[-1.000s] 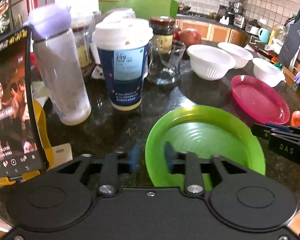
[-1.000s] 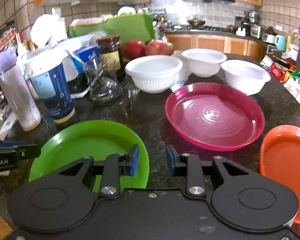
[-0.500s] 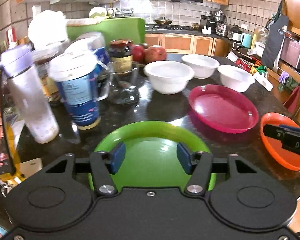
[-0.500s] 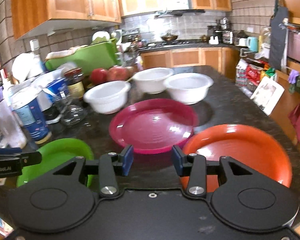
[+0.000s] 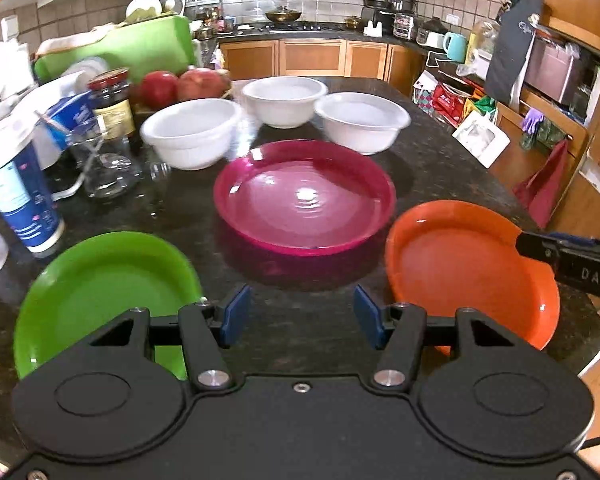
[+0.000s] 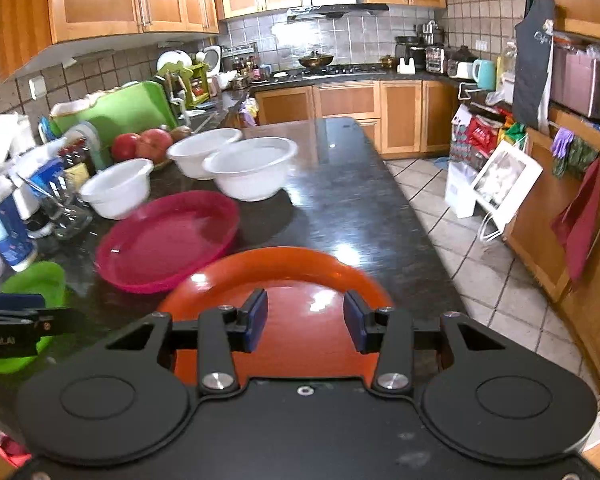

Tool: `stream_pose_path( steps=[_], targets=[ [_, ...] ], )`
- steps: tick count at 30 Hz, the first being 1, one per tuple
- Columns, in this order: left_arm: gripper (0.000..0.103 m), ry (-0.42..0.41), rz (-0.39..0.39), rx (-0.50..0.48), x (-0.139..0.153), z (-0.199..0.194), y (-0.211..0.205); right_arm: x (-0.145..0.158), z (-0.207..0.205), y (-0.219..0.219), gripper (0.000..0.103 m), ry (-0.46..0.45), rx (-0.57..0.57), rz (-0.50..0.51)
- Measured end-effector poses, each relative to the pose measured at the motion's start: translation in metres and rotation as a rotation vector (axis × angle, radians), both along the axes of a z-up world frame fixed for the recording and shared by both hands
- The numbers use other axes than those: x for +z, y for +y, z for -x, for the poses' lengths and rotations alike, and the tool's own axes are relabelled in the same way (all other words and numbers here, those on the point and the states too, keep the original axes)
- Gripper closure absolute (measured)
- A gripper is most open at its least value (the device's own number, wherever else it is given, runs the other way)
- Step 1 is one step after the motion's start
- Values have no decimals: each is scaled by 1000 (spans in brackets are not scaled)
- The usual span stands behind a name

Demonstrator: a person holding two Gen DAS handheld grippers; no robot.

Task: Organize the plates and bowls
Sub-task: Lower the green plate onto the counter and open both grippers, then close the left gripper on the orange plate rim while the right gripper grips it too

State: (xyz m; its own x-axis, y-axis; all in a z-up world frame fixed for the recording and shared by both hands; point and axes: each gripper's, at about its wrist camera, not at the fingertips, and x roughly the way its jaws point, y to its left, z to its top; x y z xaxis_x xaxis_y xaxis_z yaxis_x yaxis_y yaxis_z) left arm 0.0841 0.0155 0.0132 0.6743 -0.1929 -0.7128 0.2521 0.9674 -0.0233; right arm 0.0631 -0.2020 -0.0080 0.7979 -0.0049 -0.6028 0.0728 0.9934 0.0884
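While your left gripper (image 5: 302, 316) hangs over the dark tabletop (image 5: 312, 304) with its jaws wide apart and nothing in them, the green plate (image 5: 100, 292) lies to its left and the pink plate (image 5: 304, 200) sits just ahead. Your right gripper (image 6: 306, 320) is above the orange plate (image 6: 284, 280), jaws spread too and empty. Three white bowls (image 5: 192, 136) stand close together behind the pink plate, next to a paper cup (image 5: 18, 196).
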Motion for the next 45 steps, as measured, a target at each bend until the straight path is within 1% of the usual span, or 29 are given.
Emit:
stream_pose_path(
  steps=[3,5,9,13,15,20,22,26,27,30,33,38,39,42,45],
  targets=[
    [41,15,14,-5,-3,-1,-18,-5,-2,-22,58,13,12,-8],
    [41,28,26,-6,-5,0,-27,-9,-5,-35,58,40,35,-18],
    [45,56,23,12,-12,-2,-41,-19,-16,-49,59,66,62,-26],
    [45,86,19,28,-18,-2,-52,-25,-25,-60,59,73,72,-35],
    [45,99,18,34,-20,-2,-56,-29,-32,-63,60,82,79,-43],
    [46,117,4,59,-23,-5,-62,-33,-40,-65,68,98,108,-61],
    [51,128,0,70,-25,-7,-64,-34,-43,-63,72,100,121,-61],
    [56,149,9,86,-27,-9,-64,-36,-44,-64,76,100,133,-60],
    [59,152,12,89,-28,-10,-64,-36,-44,-65,78,101,136,-63],
    [60,159,20,92,-29,-12,-64,-38,-44,-66,79,105,139,-66],
    [66,164,25,95,-30,-15,-65,-39,-45,-68,81,112,137,-68],
    [66,157,23,93,-30,-18,-69,-39,-46,-69,81,108,140,-66],
    [66,154,21,91,-30,-18,-71,-39,-45,-69,82,108,140,-64],
    [67,152,28,75,-30,-18,-74,-40,-44,-68,88,107,150,-58],
    [66,147,25,65,-29,-15,-76,-40,-42,-66,89,105,147,-49]
  ],
)
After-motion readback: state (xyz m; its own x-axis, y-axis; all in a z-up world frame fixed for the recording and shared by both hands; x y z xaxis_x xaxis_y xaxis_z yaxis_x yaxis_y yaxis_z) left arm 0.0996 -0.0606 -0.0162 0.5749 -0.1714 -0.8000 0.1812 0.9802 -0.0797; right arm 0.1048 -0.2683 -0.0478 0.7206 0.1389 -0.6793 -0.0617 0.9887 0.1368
